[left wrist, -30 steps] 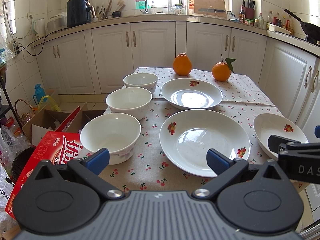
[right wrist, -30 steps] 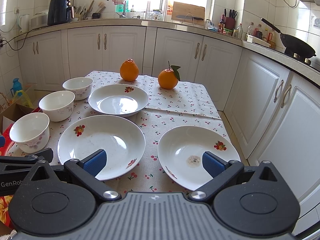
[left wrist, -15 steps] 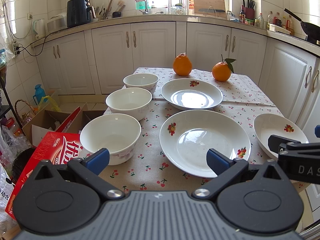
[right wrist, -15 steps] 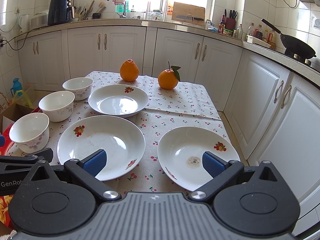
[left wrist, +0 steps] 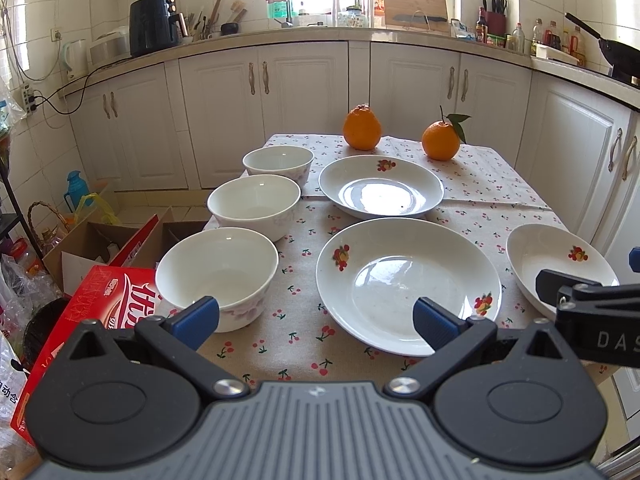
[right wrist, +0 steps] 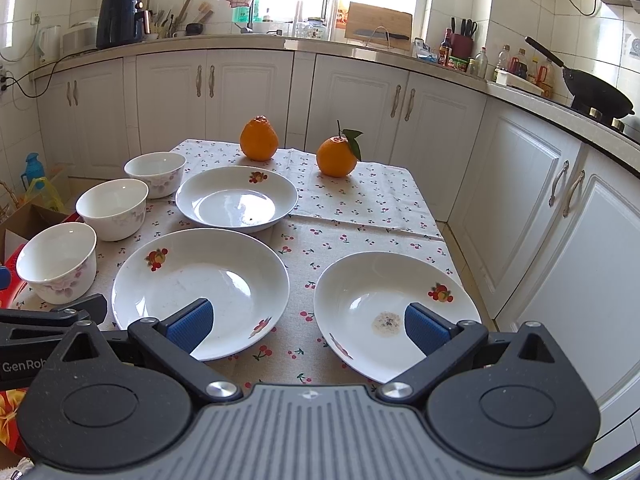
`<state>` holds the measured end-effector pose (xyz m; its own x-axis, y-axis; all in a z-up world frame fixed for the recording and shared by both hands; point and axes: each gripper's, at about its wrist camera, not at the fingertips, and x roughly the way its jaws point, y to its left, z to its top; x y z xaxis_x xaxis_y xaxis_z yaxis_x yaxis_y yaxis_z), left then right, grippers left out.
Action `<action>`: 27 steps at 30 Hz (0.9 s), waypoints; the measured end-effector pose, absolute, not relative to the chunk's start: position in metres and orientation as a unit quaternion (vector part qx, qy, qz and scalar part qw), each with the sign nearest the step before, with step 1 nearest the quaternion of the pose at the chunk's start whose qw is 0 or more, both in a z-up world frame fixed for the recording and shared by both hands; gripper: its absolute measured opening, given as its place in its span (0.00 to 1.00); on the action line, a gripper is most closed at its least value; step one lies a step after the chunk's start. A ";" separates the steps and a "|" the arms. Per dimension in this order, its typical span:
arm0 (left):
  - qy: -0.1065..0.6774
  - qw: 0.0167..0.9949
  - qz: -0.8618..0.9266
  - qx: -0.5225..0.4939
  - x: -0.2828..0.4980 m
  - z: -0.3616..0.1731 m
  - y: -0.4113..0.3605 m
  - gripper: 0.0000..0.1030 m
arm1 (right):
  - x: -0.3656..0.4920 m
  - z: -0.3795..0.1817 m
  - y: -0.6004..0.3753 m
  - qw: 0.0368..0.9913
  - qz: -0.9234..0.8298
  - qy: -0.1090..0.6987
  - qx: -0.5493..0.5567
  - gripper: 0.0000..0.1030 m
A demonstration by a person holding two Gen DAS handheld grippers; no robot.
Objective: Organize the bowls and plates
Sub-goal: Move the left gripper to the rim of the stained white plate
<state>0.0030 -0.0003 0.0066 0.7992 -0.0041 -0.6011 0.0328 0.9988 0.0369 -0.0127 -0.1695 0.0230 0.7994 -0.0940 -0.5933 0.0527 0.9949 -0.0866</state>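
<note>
Right tool spread; near plate white, fruit-printed, center smudged.

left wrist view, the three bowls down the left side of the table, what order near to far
Near bowl with faint floral print, closest to the red box → middle bowl → far bowl, beside the far plate.
</note>
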 end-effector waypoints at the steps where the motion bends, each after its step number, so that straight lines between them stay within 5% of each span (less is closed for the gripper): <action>1: 0.316 0.948 -0.011 0.024 0.004 0.005 -0.002 0.99 | -0.012 0.022 -0.170 0.948 -0.038 0.315 -0.033 1.00; 27: 0.333 0.925 -0.147 0.106 0.055 0.000 -0.060 0.99 | 0.016 0.003 -0.247 0.947 -0.029 0.319 -0.030 1.00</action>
<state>0.0551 -0.0600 0.0005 0.7353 -0.2007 -0.6474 0.3421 0.9345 0.0988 0.0158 -0.2465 0.0031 0.7950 -0.0740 -0.6021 0.0357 0.9965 -0.0753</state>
